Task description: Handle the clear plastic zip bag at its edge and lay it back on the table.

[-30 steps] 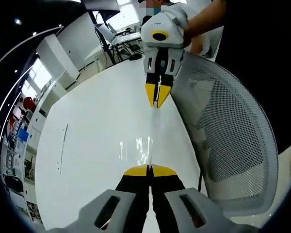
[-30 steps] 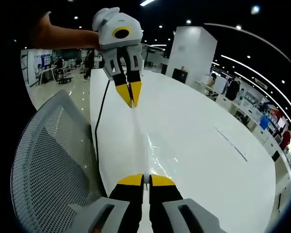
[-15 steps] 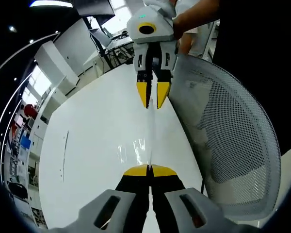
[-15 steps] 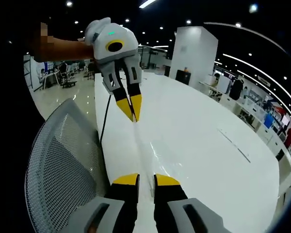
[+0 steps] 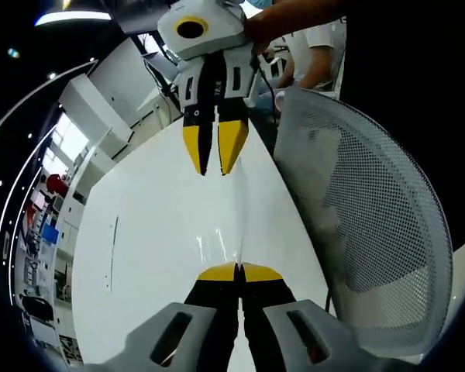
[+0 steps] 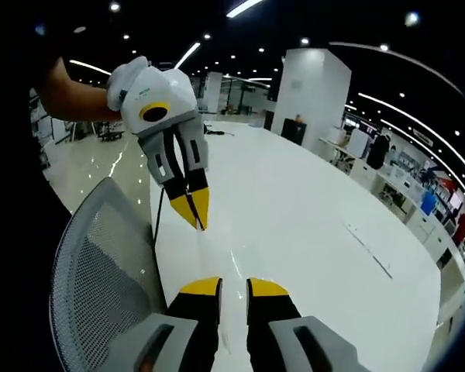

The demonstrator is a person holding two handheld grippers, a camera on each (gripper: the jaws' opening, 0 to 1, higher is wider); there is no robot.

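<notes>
Left gripper view: my left gripper (image 5: 239, 271) clamped on clear zip bag (image 5: 234, 232) edge above white worktop (image 5: 155, 232); right gripper (image 5: 215, 159) parted, beside mesh chair (image 5: 372, 232). Right gripper view: bag barely discernible.

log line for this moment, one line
left tool: shut on zip bag edge | right tool: open, off the bag | bag: over white table | mesh chair beside
</notes>
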